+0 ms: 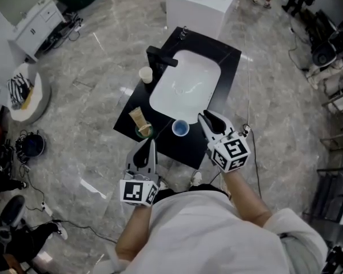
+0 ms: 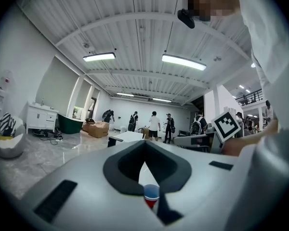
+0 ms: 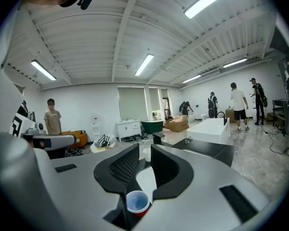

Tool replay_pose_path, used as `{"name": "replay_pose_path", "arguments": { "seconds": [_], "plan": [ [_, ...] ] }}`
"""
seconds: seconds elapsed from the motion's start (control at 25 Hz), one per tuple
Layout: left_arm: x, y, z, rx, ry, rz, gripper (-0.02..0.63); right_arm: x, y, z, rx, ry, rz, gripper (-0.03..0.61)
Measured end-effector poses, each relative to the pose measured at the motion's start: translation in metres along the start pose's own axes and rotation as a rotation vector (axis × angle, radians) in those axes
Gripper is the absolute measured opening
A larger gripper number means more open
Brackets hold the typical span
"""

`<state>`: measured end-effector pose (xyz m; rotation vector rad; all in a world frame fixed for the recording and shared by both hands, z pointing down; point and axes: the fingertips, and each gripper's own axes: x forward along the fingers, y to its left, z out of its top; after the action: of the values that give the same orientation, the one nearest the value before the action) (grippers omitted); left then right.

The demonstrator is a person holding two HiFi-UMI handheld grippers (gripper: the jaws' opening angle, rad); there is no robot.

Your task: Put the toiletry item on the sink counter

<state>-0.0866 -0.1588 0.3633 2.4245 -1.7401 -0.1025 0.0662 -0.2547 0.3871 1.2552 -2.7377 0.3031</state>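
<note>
Black surface (image 1: 214,44): a free-standing sink counter with a white basin (image 1: 186,87) set into it. A black faucet (image 1: 160,59) stands at the basin's far left corner, and a white cup (image 1: 146,74) stands just beside the faucet. The tan toiletry item (image 1: 139,117) stands upright on the near left part of the surface. It touches a small green-rimmed round thing (image 1: 143,132) in front of it; whether it stands inside that thing cannot be told. A red cup (image 1: 180,128) with a blue inside stands at the basin's near rim, between the tips of the two grippers.

Left gripper (image 1: 147,148): held over the near edge of the surface, jaws clenched tip to tip, nothing in them.

Right gripper (image 1: 204,120): held at the basin's near right corner, just beside the red cup, jaws drawn together and empty.

Room: the floor (image 1: 103,96) is grey, marbled and glossy. A white drawer cabinet (image 1: 37,24) stands at the far left, with cables beside it. A white round seat (image 1: 31,99) holding a striped cushion sits left of the surface. A white block-shaped unit (image 1: 200,4) stands beyond the surface. The ceiling (image 2: 135,32) is white and ribbed, with strip lights. Several people (image 2: 154,126) stand near the far wall.
</note>
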Motion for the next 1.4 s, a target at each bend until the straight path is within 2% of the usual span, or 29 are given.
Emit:
{"name": "replay_pose_path", "arguments": {
  "seconds": [0.36,0.68,1.12,1.24,1.4],
  "plan": [
    [0.011,-0.001,0.021,0.014,-0.021,-0.018,0.002,0.004,0.014,0.035,-0.009,-0.051,0.042,0.075],
    [0.006,0.003,0.03,0.021,-0.042,0.0,0.002,-0.007,0.021,0.064,-0.064,-0.108,0.054,0.074],
    [-0.005,0.01,0.036,0.02,-0.055,0.044,0.002,-0.044,0.046,0.118,-0.098,-0.225,0.136,0.075],
    [-0.011,0.009,0.035,0.019,-0.059,0.06,0.002,-0.054,0.049,0.118,-0.138,-0.228,0.14,0.075],
    [-0.014,0.009,0.029,0.021,-0.059,0.073,0.002,-0.058,0.047,0.102,-0.131,-0.195,0.137,0.075]
  ]
}}
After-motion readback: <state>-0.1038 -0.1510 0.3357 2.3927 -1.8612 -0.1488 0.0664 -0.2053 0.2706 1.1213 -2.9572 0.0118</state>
